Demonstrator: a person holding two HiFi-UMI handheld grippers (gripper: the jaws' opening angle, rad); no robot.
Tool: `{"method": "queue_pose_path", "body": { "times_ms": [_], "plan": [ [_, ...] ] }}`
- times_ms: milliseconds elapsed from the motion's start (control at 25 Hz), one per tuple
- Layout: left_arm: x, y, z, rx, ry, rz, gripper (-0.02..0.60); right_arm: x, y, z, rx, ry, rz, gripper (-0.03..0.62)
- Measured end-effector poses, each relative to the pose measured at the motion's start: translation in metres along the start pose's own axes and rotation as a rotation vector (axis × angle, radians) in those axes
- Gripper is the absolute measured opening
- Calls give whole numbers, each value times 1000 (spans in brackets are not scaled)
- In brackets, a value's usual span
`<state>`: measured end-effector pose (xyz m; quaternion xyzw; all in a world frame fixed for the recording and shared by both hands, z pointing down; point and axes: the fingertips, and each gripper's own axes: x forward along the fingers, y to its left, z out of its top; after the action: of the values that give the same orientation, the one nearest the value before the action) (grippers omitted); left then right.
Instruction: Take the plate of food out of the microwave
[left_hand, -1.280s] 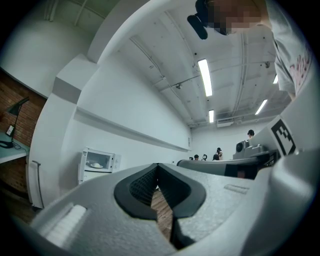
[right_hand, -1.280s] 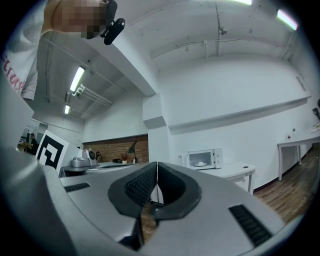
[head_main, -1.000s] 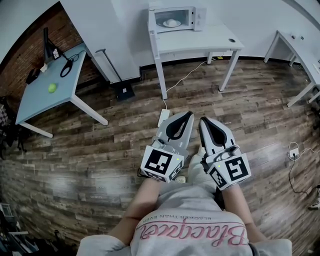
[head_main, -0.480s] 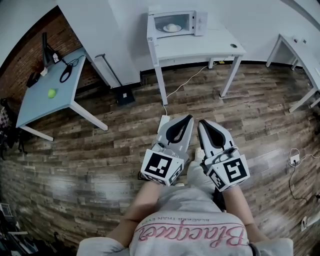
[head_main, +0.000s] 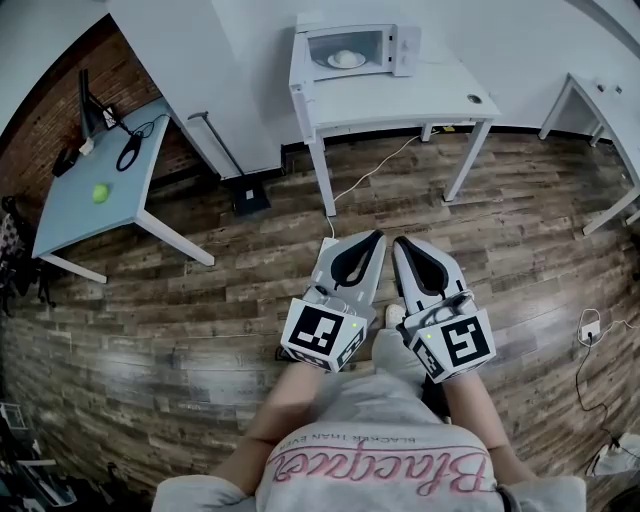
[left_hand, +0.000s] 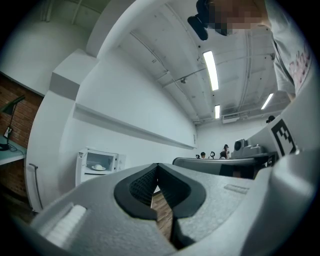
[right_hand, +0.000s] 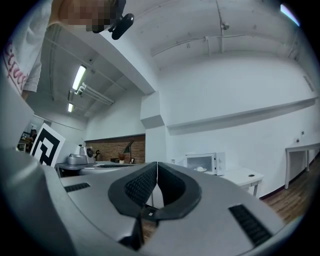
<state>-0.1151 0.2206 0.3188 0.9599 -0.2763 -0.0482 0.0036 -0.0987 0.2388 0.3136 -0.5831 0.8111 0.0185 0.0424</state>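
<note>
The plate of food (head_main: 346, 59) sits inside the microwave (head_main: 400, 45), well apart from us, at 12 o'clock in the head view. We make out a small white plate with a pale, rounded mound on it, bright against the grey cavity; what the food is we cannot tell at this range. The microwave is white, with its control panel on the right, and stands at the back left of a white bench (head_main: 400, 95) against the wall. We hold the left gripper (head_main: 376, 238) and the right gripper (head_main: 399, 243) side by side, low over the wooden floor (head_main: 200, 300), both pointing toward 12 o'clock. On each, the fingers are pressed together at the tips with nothing between them. In the left gripper view the plate shows at 9 o'clock of the fingers; in the right gripper view, at 3 o'clock.
</note>
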Motion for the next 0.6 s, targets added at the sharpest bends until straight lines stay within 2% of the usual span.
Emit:
{"method": "queue_pose_path", "body": {
  "times_ms": [200,400,600],
  "plan": [
    [32,11,-1,8,-3,11,5,17,-30,-3,8,8,9,12],
    [66,28,5,13,-6,42,5,41,-52,-1,-2,39,69,12],
    [98,38,4,10,5,65,6,60,-81,3,6,27,87,12]
  ]
}}
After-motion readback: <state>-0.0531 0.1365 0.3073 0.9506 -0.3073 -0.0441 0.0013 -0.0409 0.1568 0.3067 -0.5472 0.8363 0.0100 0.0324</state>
